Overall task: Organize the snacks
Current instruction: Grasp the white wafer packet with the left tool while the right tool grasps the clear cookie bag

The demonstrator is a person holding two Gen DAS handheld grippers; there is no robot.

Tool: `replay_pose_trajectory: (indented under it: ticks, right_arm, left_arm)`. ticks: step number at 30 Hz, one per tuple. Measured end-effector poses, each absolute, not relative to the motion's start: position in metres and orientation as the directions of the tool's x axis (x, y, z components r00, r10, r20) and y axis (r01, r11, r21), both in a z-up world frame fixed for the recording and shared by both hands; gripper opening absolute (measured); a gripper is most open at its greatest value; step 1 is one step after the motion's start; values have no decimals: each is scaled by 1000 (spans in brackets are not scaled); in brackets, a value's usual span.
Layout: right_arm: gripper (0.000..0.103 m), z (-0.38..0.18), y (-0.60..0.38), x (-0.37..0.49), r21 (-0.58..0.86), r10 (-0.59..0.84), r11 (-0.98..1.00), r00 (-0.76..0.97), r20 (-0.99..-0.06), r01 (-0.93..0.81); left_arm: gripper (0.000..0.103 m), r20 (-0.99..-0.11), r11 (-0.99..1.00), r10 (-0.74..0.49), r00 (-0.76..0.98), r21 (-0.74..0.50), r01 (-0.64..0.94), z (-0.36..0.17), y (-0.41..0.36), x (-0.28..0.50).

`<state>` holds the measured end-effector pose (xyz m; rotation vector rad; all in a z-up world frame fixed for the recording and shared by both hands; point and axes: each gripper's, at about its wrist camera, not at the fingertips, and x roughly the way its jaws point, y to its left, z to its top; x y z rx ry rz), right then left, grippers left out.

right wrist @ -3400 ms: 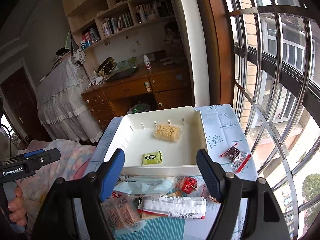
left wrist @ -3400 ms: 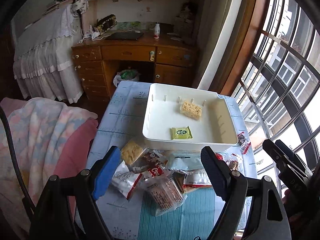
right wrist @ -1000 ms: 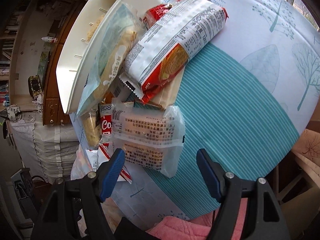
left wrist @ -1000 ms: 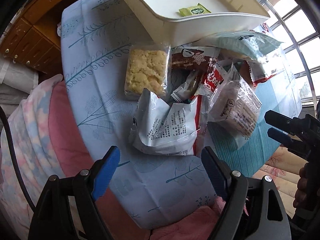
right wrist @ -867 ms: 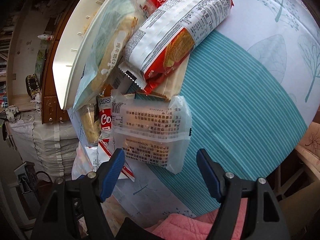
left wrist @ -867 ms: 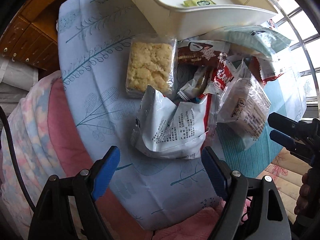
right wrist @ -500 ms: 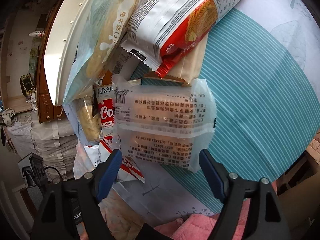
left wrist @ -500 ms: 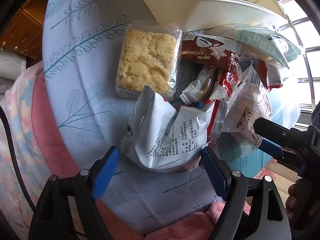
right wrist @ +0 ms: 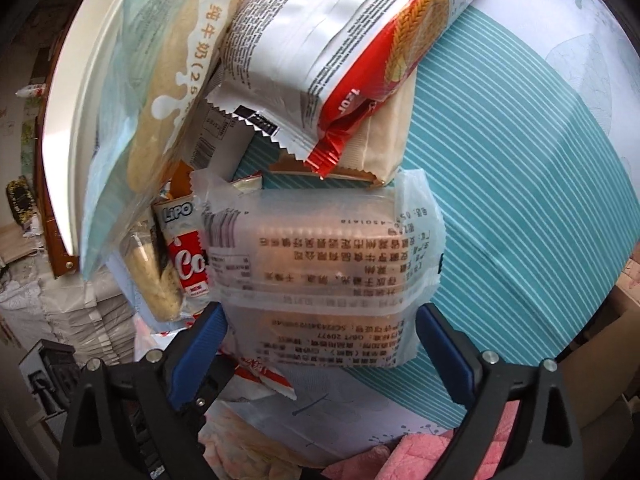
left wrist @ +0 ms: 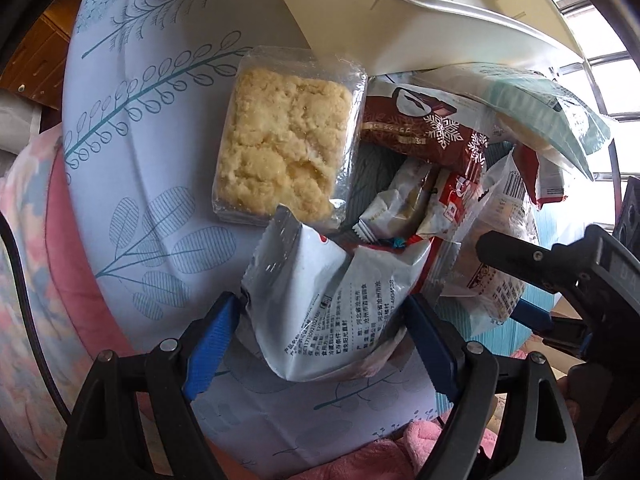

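The big white plastic tray [left wrist: 432, 36] is the landmark, at the far edge of the blue leaf-print tablecloth [left wrist: 160, 128], with the snack heap lying just in front of its near wall. The step in hand looks like a double pick-up. The left gripper [left wrist: 324, 320] stands spread around a crumpled silver-white foil pouch [left wrist: 320, 304] at the heap's near edge, not yet squeezing it. The right gripper [right wrist: 320, 328] has just been opening; its jaws straddle a frosted clear cake packet [right wrist: 320, 264], pads apart from it. Next, each must close, then lift trayward. A red-and-white cracker pack [right wrist: 344, 52] overlaps neighbours and could drag
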<state>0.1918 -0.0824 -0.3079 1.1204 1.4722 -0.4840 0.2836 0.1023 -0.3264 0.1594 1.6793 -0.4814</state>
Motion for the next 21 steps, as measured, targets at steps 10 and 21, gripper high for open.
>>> replay_pose_trajectory:
  ticks: [10,21]
  right_arm:
    - [99,-322,-71,212,226,349,441,66,-935,869]
    - [92,-324,-85,207,244,359,449,77,-930,859]
  left_arm:
    - [84,-964,903,-197,-178,-249,351,-332,113,296]
    - [78,-960,904,-211,-185,-264,336,-330,116,295]
